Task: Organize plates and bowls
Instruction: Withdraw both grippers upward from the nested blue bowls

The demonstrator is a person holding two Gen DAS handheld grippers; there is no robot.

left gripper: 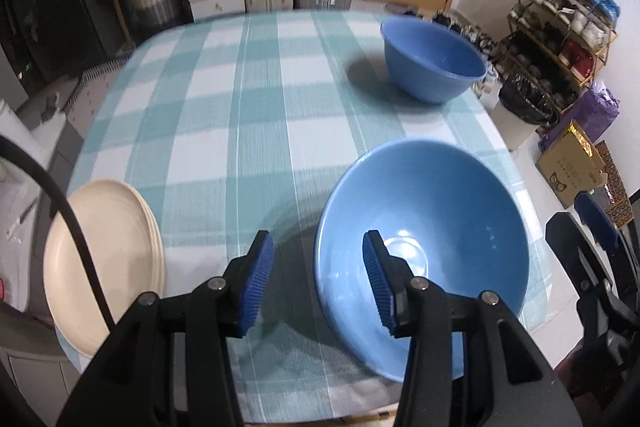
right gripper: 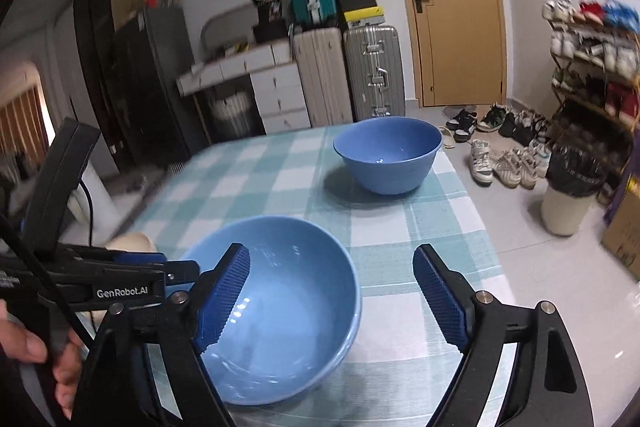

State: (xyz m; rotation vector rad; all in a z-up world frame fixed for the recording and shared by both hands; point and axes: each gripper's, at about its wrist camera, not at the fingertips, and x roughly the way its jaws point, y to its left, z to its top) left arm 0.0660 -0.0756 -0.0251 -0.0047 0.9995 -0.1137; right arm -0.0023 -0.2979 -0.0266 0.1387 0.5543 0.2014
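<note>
Right claw (right gripper: 332,301) agape, near blue bowl (right gripper: 280,311) just left, untouched

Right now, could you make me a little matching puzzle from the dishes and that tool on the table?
Things:
1. near blue bowl
2. far blue bowl
3. cream plates
4. right gripper

Descriptions:
a. stacked at the table's left edge
b. fingers wide apart, holding nothing
c. by the table's far right corner
d. closest to both tools

Pairs: 1-d, 2-c, 3-a, 4-b

table (left gripper: 248,115): checked cloth | on it: near bowl (left gripper: 424,247); far bowl (left gripper: 432,63); cream plates (left gripper: 108,263)
</note>
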